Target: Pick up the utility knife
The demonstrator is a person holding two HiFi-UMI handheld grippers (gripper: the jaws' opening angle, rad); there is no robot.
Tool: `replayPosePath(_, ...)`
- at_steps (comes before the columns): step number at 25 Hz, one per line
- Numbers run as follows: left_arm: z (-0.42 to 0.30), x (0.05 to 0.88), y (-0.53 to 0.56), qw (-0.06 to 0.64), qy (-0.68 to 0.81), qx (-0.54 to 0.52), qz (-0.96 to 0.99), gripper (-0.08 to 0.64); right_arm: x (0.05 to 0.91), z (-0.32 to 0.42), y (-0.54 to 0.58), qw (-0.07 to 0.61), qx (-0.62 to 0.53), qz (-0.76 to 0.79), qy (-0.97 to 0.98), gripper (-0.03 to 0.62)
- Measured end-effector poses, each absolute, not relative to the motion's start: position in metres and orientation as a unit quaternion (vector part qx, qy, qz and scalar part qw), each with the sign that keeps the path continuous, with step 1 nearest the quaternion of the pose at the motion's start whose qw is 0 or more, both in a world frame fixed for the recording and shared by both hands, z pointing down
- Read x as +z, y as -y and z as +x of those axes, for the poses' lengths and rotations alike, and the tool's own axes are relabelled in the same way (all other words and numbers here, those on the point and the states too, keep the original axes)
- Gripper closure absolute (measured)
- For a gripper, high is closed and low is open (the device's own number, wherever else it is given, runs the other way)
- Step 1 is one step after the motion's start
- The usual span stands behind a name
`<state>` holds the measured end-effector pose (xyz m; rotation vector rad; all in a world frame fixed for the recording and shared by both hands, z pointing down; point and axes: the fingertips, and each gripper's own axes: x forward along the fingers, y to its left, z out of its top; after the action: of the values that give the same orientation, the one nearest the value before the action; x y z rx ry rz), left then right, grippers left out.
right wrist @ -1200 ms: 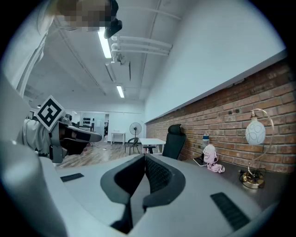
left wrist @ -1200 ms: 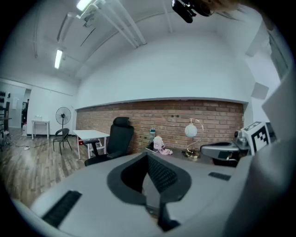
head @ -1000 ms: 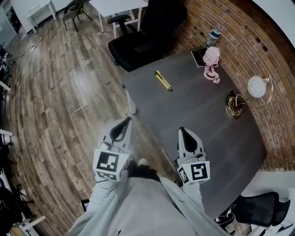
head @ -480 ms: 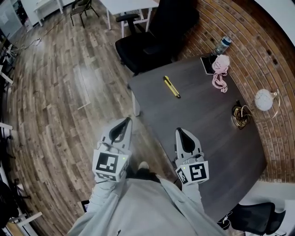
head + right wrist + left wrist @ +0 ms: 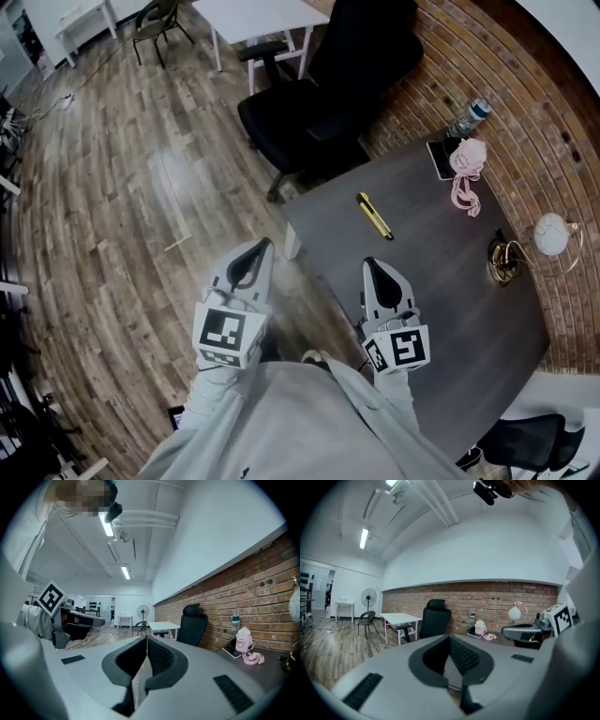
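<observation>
The yellow utility knife (image 5: 375, 216) lies on the dark table (image 5: 450, 291), with the left gripper (image 5: 255, 251) beside the table's edge and the right gripper (image 5: 373, 270) over it, both closed and empty.

Utility knife (image 5: 375, 216) too small for blade detail; corner chair (image 5: 523, 437) cut off, possibly office type.

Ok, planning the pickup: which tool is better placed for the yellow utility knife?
Right. The right tool is over the table edge, the utility knife straight ahead; the left tool hangs over the floor, farther off.
</observation>
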<state>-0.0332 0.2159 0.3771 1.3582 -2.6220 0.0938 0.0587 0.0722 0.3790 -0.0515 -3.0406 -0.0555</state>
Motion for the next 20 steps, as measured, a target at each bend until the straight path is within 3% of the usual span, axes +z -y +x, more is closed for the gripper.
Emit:
replayPosePath(9,-0.107,0.383,-0.229,0.099,0.863,0.039,0.495,0.541,0.383,-0.002,-0.079,0.056,-0.005,0.04,0.998,0.574)
replayPosePath(20,-0.135,0.401,-0.216,0.123,0.829,0.035,0.545,0.541,0.401,-0.002,-0.068,0.089,0.005,0.12,0.989,0.574)
